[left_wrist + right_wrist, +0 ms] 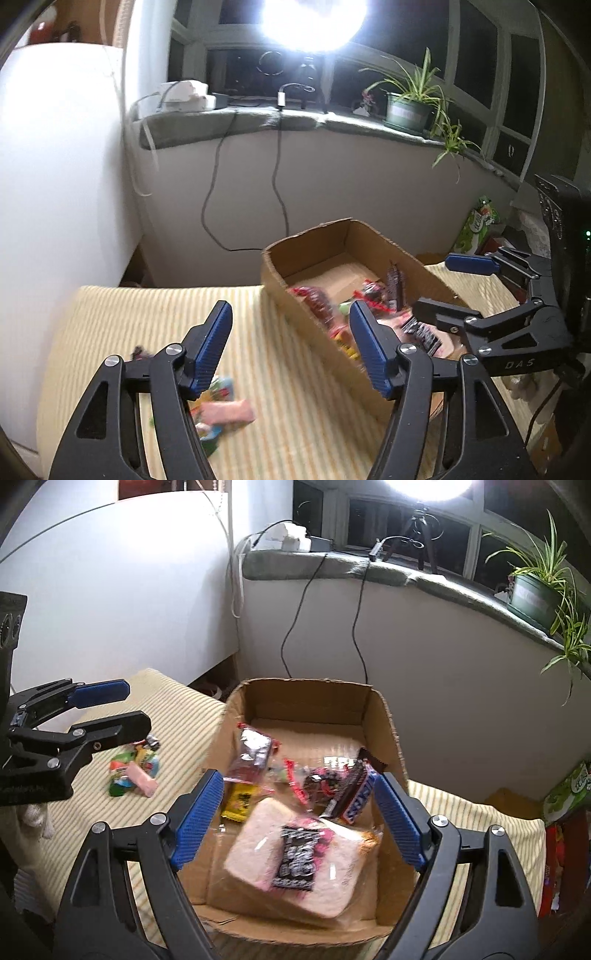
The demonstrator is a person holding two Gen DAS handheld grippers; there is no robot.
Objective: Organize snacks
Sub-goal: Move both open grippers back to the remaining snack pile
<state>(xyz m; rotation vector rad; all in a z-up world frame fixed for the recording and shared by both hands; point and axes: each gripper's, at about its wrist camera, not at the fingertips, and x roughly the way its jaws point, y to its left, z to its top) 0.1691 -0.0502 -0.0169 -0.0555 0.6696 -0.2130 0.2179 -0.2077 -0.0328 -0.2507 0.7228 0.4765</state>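
Observation:
An open cardboard box stands on a striped cloth and holds several snacks. Among them are a wrapped bread slice, a black-and-pink packet lying on it, and a chocolate bar. My right gripper hovers over the box, open, with nothing pressed between its blue pads. A small pile of loose snacks lies on the cloth left of the box. My left gripper is open and empty, between that pile and the box.
A windowsill behind carries a potted plant, white adapters and a bright lamp on a tripod. Two cables hang down the wall behind the box. A green carton stands at the right, and a white panel at the left.

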